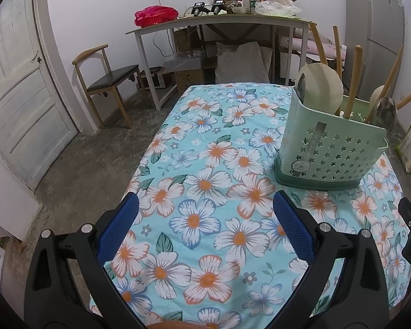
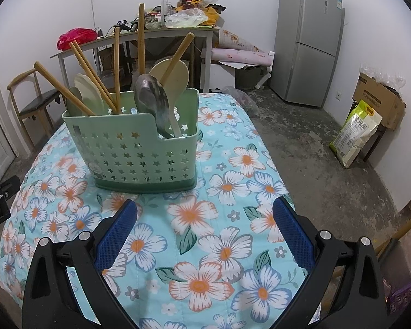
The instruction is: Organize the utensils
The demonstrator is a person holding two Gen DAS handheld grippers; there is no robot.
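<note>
Right wrist view shows the green utensil caddy [image 2: 139, 150] standing upright on the flowered table [image 2: 219, 246], just ahead of the right gripper [image 2: 205, 235], whose blue fingers [image 2: 115, 235] stand wide apart with nothing between them; left wrist view puts the same caddy [image 1: 328, 150] ahead and to the right of the left gripper [image 1: 205, 235], its fingers also spread and empty. Inside the caddy lean wooden-handled spatulas [image 2: 175, 54], pale paddles [image 2: 170, 74] and a metal ladle [image 2: 153, 101], bowl up; no utensil lies loose on the cloth. The caddy looks light, thin plastic, likely to tip or slide if a handle is tugged sideways; wooden handles should be stiff and grippy, best pinched mid-shaft and lifted straight up; the ladle probably handles heavier and slicker.
</note>
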